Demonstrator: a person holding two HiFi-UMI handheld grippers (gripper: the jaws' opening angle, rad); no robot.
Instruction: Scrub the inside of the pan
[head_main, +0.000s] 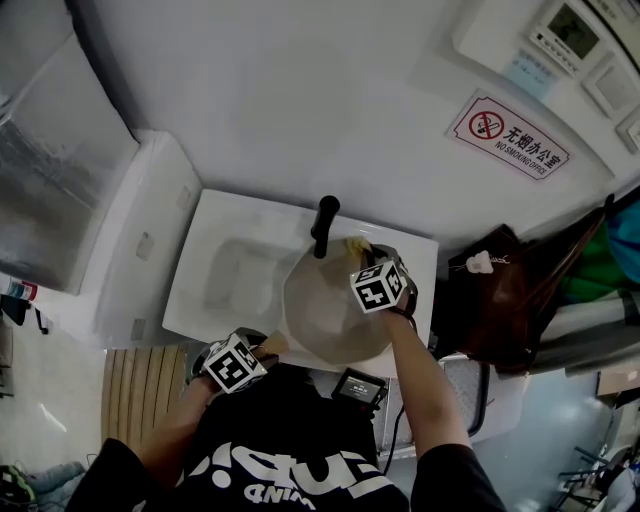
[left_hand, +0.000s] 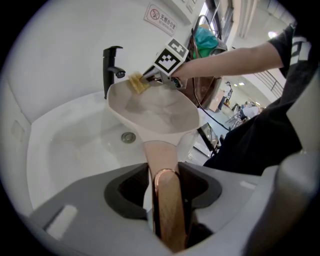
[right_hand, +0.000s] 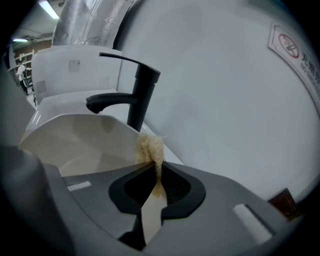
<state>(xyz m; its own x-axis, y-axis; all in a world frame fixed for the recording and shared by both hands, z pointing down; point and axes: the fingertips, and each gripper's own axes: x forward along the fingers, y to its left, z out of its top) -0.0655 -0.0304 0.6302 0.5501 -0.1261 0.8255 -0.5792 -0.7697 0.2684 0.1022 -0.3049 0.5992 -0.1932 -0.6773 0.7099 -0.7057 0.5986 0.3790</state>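
- While the left hand-held gripper (left_hand: 165, 200) is clamped on the copper-coloured metal handle (left_hand: 167, 220), the round cream-coloured pan (left_hand: 155, 107) hangs over the white ceramic sink (head_main: 235, 270), just in front of the black tap (head_main: 324, 222).
- Right hand-held gripper (right_hand: 157, 182): jaws pinched tight on the pale yellow fibrous scrub pad (right_hand: 150, 147).
- Pad sits at the pan's far rim, on the tap side, opposite the handle.
- My read: scrubbing is under way, with the pad at the far edge rather than the pan floor.
- Inside looks evenly pale. No foam, running water or dirt shows, so I can't tell how much is already clean.
- Probably left: the floor and the near wall by the handle.
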